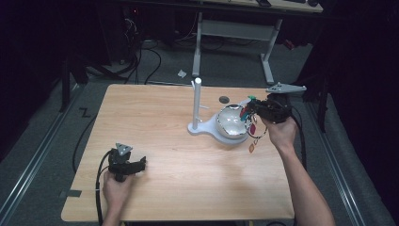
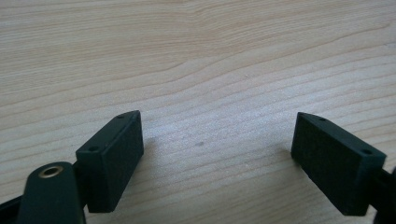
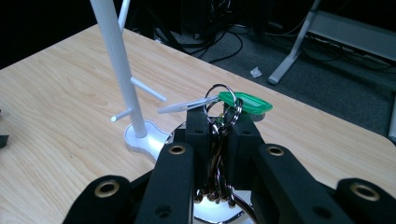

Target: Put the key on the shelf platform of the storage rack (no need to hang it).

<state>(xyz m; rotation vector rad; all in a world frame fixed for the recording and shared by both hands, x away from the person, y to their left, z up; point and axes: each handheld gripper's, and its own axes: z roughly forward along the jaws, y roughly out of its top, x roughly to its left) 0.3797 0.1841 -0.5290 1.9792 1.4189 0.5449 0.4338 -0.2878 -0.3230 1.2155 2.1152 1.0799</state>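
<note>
My right gripper (image 1: 249, 109) is shut on a bunch of key rings (image 3: 219, 105), held above the right side of a shiny metal bowl (image 1: 230, 125). A green tag (image 3: 245, 102) sticks up past the jaws in the right gripper view. Red and orange tags (image 1: 252, 136) dangle below the hand. A white stand (image 1: 197, 101) with short side pegs rises left of the bowl; its pole (image 3: 119, 70) is ahead and left of the keys. My left gripper (image 1: 141, 163) rests low at the table's front left, and its jaws (image 2: 219, 135) stand open over bare wood.
The wooden table (image 1: 164, 188) has broad bare room in the middle and left. A small dark round spot (image 1: 224, 99) lies behind the bowl. Beyond the table's far edge are a desk frame (image 1: 268, 52) and cables on the floor.
</note>
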